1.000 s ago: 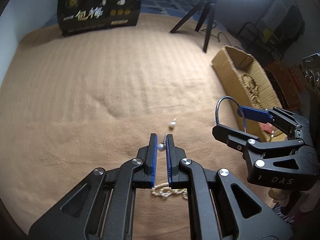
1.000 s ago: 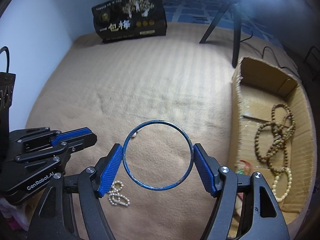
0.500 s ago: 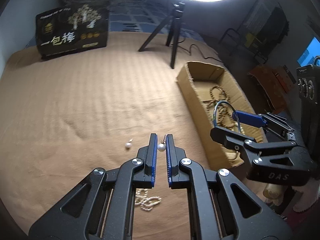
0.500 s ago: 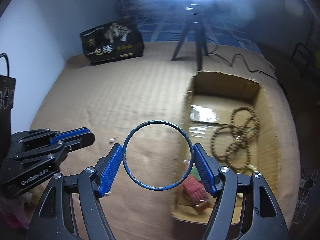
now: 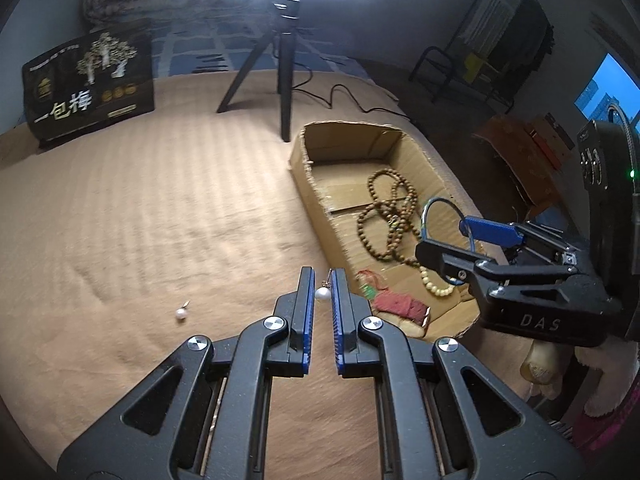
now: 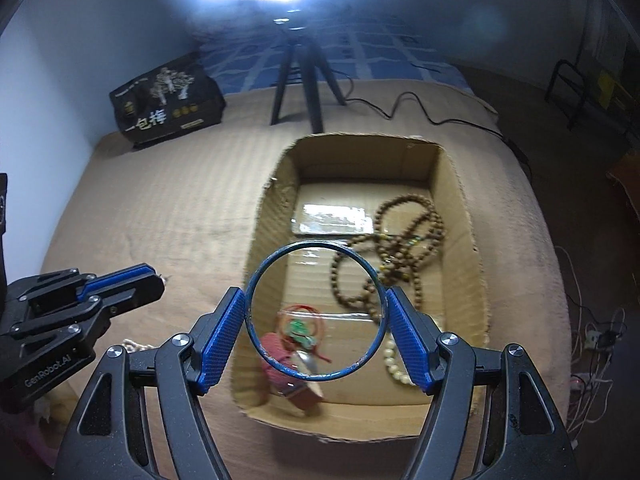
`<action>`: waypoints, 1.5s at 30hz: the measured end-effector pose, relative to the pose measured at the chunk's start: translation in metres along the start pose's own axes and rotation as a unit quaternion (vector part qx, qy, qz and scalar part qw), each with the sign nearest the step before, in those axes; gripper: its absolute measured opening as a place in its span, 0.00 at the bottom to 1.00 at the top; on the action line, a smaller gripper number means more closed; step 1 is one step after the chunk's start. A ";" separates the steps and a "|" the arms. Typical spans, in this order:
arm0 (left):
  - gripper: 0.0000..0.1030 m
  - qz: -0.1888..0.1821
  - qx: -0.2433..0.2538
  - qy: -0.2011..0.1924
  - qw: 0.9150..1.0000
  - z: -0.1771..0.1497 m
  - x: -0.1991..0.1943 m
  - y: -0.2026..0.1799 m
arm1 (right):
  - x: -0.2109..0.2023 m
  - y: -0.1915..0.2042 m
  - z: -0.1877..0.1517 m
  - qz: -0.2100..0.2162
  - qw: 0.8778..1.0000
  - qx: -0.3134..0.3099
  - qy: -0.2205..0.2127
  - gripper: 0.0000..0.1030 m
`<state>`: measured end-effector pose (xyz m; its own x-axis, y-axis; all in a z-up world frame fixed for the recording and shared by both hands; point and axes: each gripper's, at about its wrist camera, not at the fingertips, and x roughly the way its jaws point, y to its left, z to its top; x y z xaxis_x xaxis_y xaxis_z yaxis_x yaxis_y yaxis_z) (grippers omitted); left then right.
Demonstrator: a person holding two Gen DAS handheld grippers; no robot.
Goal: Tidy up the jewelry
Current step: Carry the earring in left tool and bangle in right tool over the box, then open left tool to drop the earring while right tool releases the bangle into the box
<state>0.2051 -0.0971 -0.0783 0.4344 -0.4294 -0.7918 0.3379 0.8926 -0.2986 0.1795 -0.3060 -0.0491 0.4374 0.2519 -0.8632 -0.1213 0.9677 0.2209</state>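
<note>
Left wrist view, left to right. A loose pearl earring (image 5: 181, 313) lies on the tan blanket (image 5: 140, 208) at lower left of frame, well apart from everything else and not yet collected. At bottom centre my left gripper (image 5: 321, 285) has its jaws drawn close on a second pearl earring (image 5: 322, 293); the pearl sits between the blue pads with its hook pointing up. The hold looks slight, so I judge a slip likely if I swing fast. Right of centre stands the cardboard box (image 5: 304, 184), holding brown bead strands (image 5: 386, 216) and a red pouch (image 5: 396, 305). My left gripper appears short of the box's near wall; releasing here could drop the pearl on the blanket.

Right wrist view. The left gripper shows at the left edge. A pearl strand (image 6: 134, 345) lies on the blanket at lower left, partly hidden. At centre my right gripper (image 6: 316, 322) has its jaws spread wide and clamped on the blue bangle (image 6: 250, 280) by its outer rim, apparently above the near end of the box. The pads touch only two points on a curved edge, so I judge it may twist or spring out. Dropped here, it could land on the pouch.
</note>
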 end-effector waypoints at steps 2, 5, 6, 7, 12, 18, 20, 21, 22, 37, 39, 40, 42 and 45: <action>0.06 -0.004 0.003 0.000 1.000 0.003 0.005 -0.007 | 0.000 -0.005 -0.002 -0.002 1.000 0.002 0.002 0.69; 0.06 -0.009 0.005 0.002 1.000 0.006 0.012 -0.015 | 0.000 -0.013 -0.004 -0.007 1.000 0.004 0.005 0.69; 0.06 -0.010 0.006 0.003 1.000 0.006 0.015 -0.017 | 0.000 -0.016 -0.006 -0.008 1.000 0.005 0.007 0.69; 0.06 -0.010 0.005 0.003 1.000 0.007 0.016 -0.018 | 0.001 -0.019 -0.007 -0.010 1.000 0.006 0.009 0.69; 0.06 -0.014 0.014 0.004 1.000 0.012 0.026 -0.030 | 0.006 -0.031 -0.014 -0.016 1.000 0.008 0.022 0.69; 0.06 -0.016 0.014 0.008 1.000 0.017 0.039 -0.037 | 0.011 -0.036 -0.020 -0.019 0.999 0.004 0.034 0.69; 0.06 -0.015 0.014 0.010 1.000 0.018 0.044 -0.038 | 0.013 -0.038 -0.022 -0.020 0.999 0.003 0.037 0.69; 0.06 -0.014 0.013 0.011 1.000 0.019 0.045 -0.038 | 0.014 -0.038 -0.023 -0.021 0.999 0.003 0.039 0.69; 0.06 -0.014 0.013 0.011 1.000 0.019 0.047 -0.038 | 0.015 -0.039 -0.024 -0.022 0.999 0.003 0.040 0.69; 0.06 -0.017 0.007 0.010 1.000 0.023 0.056 -0.040 | 0.023 -0.040 -0.026 -0.029 0.998 0.000 0.054 0.69; 0.06 -0.013 0.002 0.011 1.000 0.024 0.056 -0.039 | 0.024 -0.040 -0.026 -0.030 0.998 -0.001 0.055 0.69; 0.07 -0.013 0.001 0.011 1.000 0.025 0.057 -0.038 | 0.025 -0.041 -0.027 -0.030 0.998 -0.002 0.056 0.69; 0.16 -0.007 -0.001 0.012 1.000 0.025 0.058 -0.037 | 0.026 -0.041 -0.027 -0.031 0.998 -0.002 0.057 0.69; 0.38 0.001 -0.006 0.007 1.000 0.025 0.056 -0.034 | 0.025 -0.042 -0.027 -0.029 0.998 0.001 0.056 0.69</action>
<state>0.2386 -0.1549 -0.0997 0.4226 -0.4259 -0.8000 0.3263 0.8950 -0.3041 0.1715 -0.3404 -0.0917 0.3405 0.1934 -0.9201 -0.0966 0.9806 0.1704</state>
